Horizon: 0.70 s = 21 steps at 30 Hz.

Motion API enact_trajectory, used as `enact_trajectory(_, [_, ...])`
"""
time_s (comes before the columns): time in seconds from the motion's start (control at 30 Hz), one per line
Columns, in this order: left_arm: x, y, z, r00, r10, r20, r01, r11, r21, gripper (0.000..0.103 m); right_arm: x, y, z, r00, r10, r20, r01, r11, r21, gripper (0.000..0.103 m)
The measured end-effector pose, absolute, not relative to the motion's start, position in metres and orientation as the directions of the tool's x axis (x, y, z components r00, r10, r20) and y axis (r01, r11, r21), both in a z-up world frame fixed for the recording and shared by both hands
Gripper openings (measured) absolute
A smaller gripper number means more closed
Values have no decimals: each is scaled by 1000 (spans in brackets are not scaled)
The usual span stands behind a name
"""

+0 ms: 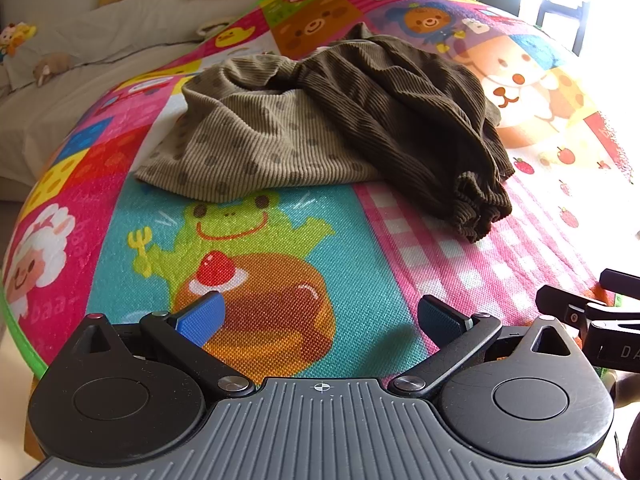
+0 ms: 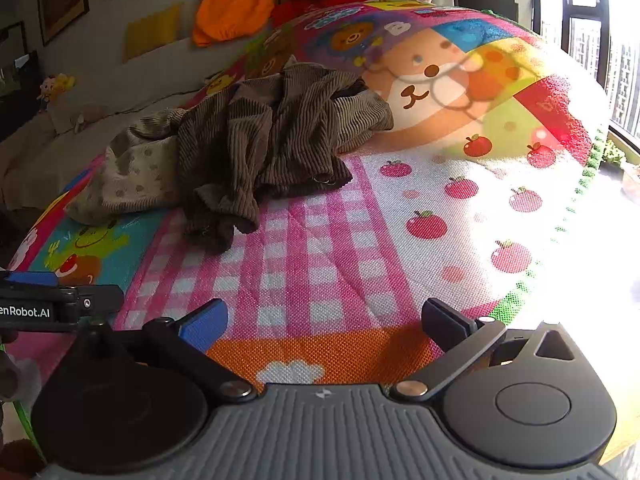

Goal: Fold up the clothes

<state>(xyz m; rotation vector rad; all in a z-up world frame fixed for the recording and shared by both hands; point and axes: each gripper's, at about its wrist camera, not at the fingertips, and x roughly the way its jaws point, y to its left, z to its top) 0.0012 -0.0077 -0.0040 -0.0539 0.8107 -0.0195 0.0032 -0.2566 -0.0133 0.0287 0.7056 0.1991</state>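
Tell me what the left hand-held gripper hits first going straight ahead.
Likely the colourful cartoon play mat first, since the open left hand-held gripper points low over it; beyond lies the crumpled brown corduroy garment. Depth unclear.

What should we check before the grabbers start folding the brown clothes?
1. Left gripper jaws wide apart, holding nothing: ok.
2. Right gripper jaws wide apart, holding nothing: ok.
3. Clothes within view of both cameras: ok.
4. Clothes spread flat for folding: not ok, they lie crumpled in a heap.
5. Bare mat between the grippers and the heap: ok.
6. One garment or two (plain brown and spotted tan cloth): cannot tell.
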Motion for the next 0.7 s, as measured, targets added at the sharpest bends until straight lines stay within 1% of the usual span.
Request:
enact_trajectory(0.13, [1, -8, -4, 689, -37, -724, -3, 999, -54, 103, 3, -257, -13, 743, 191, -642, -173, 981, 91, 103])
enact_trajectory(0.33, [1, -8, -4, 689, -37, -724, -2, 999, -53, 103, 3, -248, -16, 742, 156, -652, -180, 983, 29, 103])
enact_trajectory(0.7, [2, -11, -5, 684, -28, -729, 5, 999, -34, 103, 5, -245, -16, 734, 142, -665, -193, 981, -3, 103])
